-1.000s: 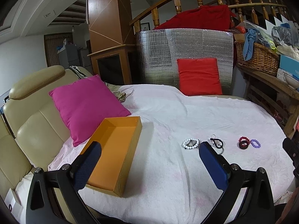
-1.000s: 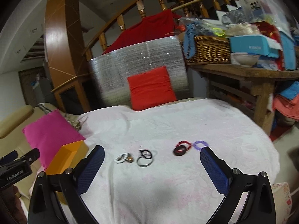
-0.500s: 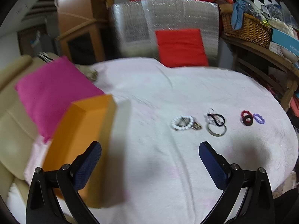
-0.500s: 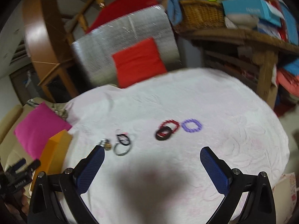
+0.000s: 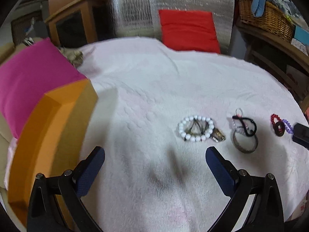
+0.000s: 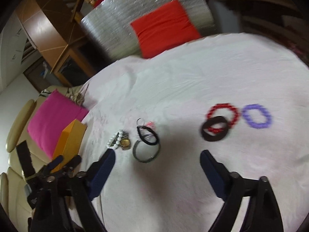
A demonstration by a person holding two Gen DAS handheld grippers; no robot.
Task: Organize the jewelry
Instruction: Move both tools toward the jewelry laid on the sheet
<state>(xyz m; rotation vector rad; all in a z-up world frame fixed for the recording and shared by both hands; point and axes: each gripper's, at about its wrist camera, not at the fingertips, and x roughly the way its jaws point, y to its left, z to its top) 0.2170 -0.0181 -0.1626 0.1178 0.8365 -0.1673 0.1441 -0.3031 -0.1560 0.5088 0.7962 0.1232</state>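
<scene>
Jewelry lies in a row on the white cloth (image 5: 154,89). A white bead bracelet (image 5: 196,128) lies over a gold watch (image 5: 218,136), then a grey bangle (image 5: 245,142) with a black hair tie (image 5: 249,126), then a red bead bracelet (image 6: 223,114), a dark ring bracelet (image 6: 214,128) and a purple bead bracelet (image 6: 256,116). An open orange box (image 5: 52,127) stands at the left. My left gripper (image 5: 155,160) is open and empty, short of the white bracelet. My right gripper (image 6: 157,164) is open and empty, just short of the bangle.
A pink cushion (image 5: 29,79) lies behind the box on a cream sofa. A red cushion (image 5: 188,31) leans on a silver foil panel at the back. A wooden shelf with a wicker basket (image 5: 266,17) stands at the right. The left gripper also shows in the right wrist view (image 6: 58,166).
Both grippers have moved forward and tilted down toward the cloth, so the jewelry looks larger and closer. The right gripper has swung over the bangle and the bracelets. Both stay open.
</scene>
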